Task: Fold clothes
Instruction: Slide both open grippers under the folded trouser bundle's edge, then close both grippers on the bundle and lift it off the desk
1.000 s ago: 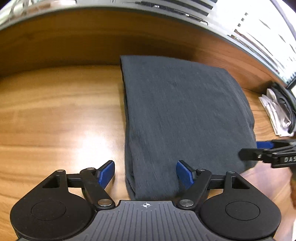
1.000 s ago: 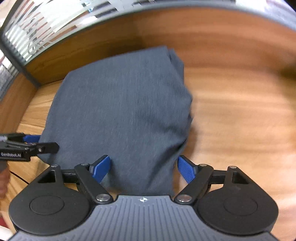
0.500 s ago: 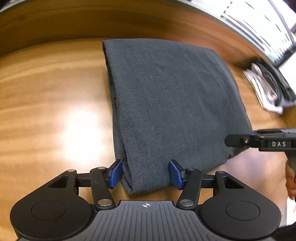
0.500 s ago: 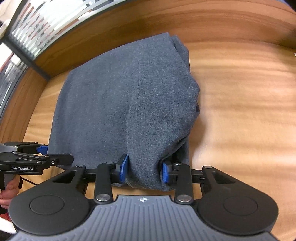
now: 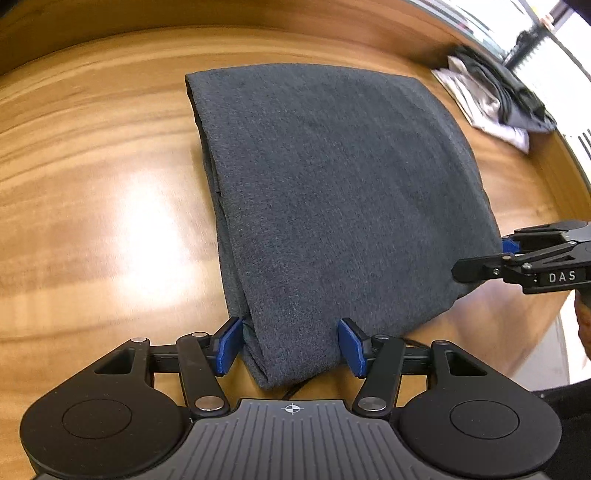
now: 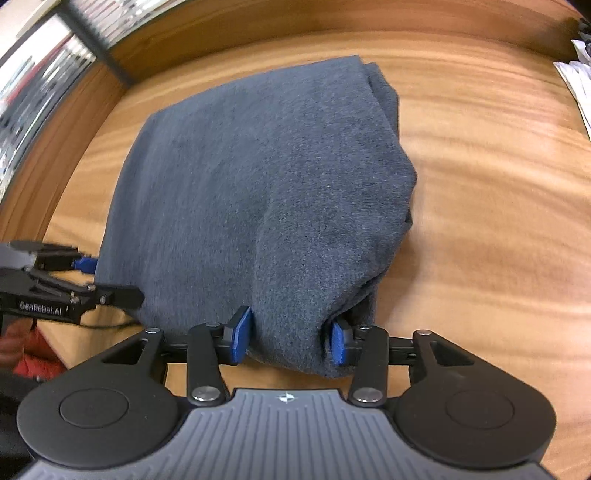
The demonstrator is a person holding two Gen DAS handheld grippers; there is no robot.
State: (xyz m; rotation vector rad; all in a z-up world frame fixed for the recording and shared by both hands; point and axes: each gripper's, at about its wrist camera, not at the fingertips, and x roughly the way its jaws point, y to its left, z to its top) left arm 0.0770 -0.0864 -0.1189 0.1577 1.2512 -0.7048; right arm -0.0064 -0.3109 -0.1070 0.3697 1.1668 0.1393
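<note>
A folded dark grey garment (image 5: 332,192) lies on the wooden table (image 5: 92,184). My left gripper (image 5: 290,345) is shut on the bunched near-left corner, cloth filling the gap between its blue pads (image 5: 229,343). My right gripper (image 6: 288,338) is shut on the near-right corner of the same garment (image 6: 266,184). Each gripper shows in the other's view: the right gripper (image 5: 491,256) at the garment's right edge, the left gripper (image 6: 110,280) at its left edge. The near hem looks slightly raised, and a thin dark cable (image 5: 295,387) shows under it.
A heap of white and black clothes (image 5: 491,107) lies at the table's far right corner, seen as a white edge (image 6: 580,85) in the right wrist view. A raised wooden rim (image 6: 258,22) runs behind the table. A person's hand (image 5: 583,325) holds the right gripper.
Both grippers went from open around the garment's near corners to shut on them. Since then both views have pulled back and up, and the near hem has risen slightly.
</note>
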